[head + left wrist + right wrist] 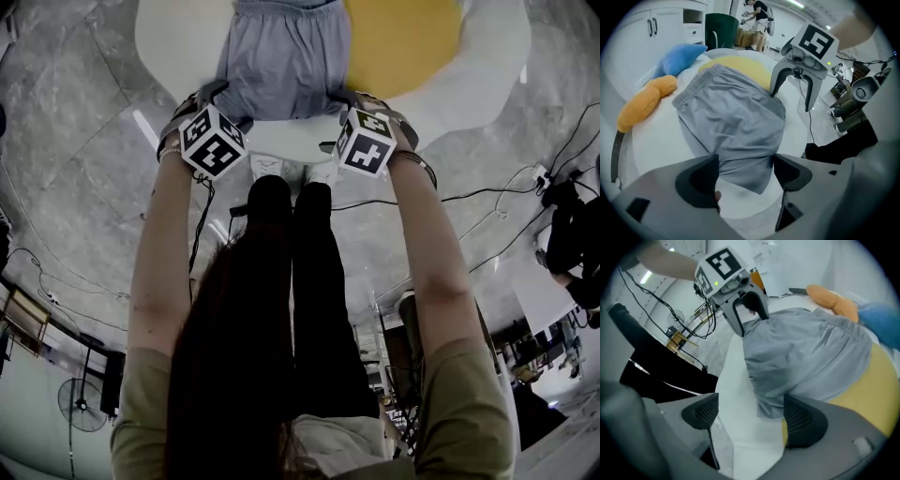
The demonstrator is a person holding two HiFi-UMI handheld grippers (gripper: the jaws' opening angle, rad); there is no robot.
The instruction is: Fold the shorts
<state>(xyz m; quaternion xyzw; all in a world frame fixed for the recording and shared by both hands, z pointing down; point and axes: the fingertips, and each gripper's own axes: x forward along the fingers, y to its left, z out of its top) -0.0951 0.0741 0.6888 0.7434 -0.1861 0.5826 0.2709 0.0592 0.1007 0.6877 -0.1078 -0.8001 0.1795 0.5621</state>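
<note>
Grey shorts [281, 56] lie flat on the white table [291, 136], waistband on the far side and leg hems toward me. My left gripper [217, 105] hovers over the left leg hem. In the left gripper view the gripper [745, 176] is open, and the hem of the shorts [736, 136] lies below the gap without touching the pads. My right gripper [354, 105] stands at the right leg hem. It is open too in the right gripper view [752, 416], with a corner of the shorts [806, 352] close to its right pad [804, 420].
An orange cushion [644, 105] and a blue one [682, 58] lie at the table's far side, beside a yellow patch [403, 37] partly under the shorts. The table's near edge is just behind both grippers. Cables [487, 197] run over the floor on the right.
</note>
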